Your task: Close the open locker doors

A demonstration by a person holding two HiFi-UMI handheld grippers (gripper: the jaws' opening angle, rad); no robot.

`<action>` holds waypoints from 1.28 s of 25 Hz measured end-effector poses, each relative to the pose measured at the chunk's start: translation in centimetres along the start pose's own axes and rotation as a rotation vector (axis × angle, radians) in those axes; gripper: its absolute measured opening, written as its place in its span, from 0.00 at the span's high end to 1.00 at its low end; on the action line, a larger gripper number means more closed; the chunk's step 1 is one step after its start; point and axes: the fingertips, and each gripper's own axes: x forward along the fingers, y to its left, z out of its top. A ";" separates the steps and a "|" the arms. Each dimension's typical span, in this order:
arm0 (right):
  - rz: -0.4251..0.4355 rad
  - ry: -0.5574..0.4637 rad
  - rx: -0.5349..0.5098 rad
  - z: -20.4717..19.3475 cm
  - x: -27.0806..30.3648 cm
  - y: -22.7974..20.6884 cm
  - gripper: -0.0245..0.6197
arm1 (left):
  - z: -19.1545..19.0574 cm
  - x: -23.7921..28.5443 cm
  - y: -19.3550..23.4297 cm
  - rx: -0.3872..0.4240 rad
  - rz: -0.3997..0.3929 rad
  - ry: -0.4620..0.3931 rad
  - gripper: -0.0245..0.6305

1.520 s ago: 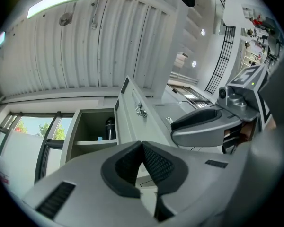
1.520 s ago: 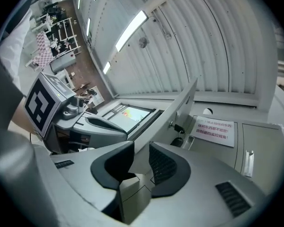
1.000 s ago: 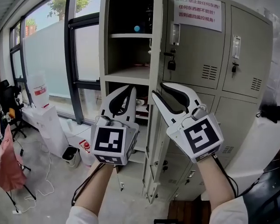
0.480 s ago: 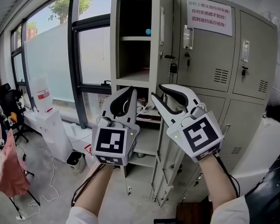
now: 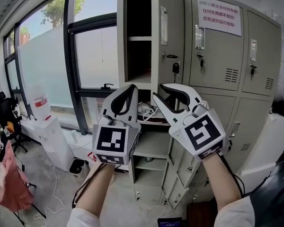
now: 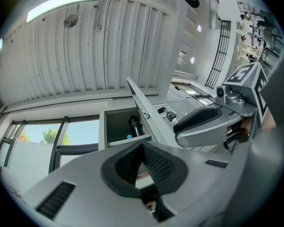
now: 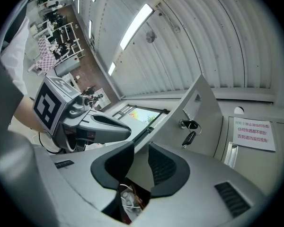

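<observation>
The grey locker (image 5: 217, 84) stands ahead. Its upper left door (image 5: 168, 37) swings outward with keys (image 5: 175, 67) hanging from the lock, beside the dark shelved compartment (image 5: 138, 41). A lower door (image 5: 180, 174) also hangs open below a shelf of tangled cables (image 5: 146, 110). My left gripper (image 5: 134, 88) is raised before that shelf, tips together, nothing in it. My right gripper (image 5: 159, 90) is beside it, open and empty, short of the upper door's edge. The open door (image 6: 146, 112) shows past the left gripper (image 6: 142, 148), and the door (image 7: 194, 112) past the right gripper (image 7: 141, 148).
Closed locker doors with a paper notice (image 5: 215, 15) fill the right. A tall window (image 5: 47, 65) lines the left wall, with a white container (image 5: 38, 98), a small bin (image 5: 78, 167) and floor cables below it. Pink cloth (image 5: 9, 183) hangs at far left.
Both grippers have moved closer to the locker. The open upper door now shows more of its outer face and less of the compartment. Jaws look unchanged.
</observation>
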 end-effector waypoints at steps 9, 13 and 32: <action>-0.030 0.027 0.010 -0.7 4.8 1.3 0.82 | -1.8 0.6 3.9 -0.023 -0.032 -0.019 0.94; -0.043 0.048 0.014 -1.3 7.3 1.7 0.82 | -2.5 0.8 6.1 -0.030 -0.037 -0.031 0.94; -0.112 0.160 -0.021 -5.2 16.1 1.8 0.82 | -7.6 4.4 12.0 -0.063 -0.097 -0.016 0.94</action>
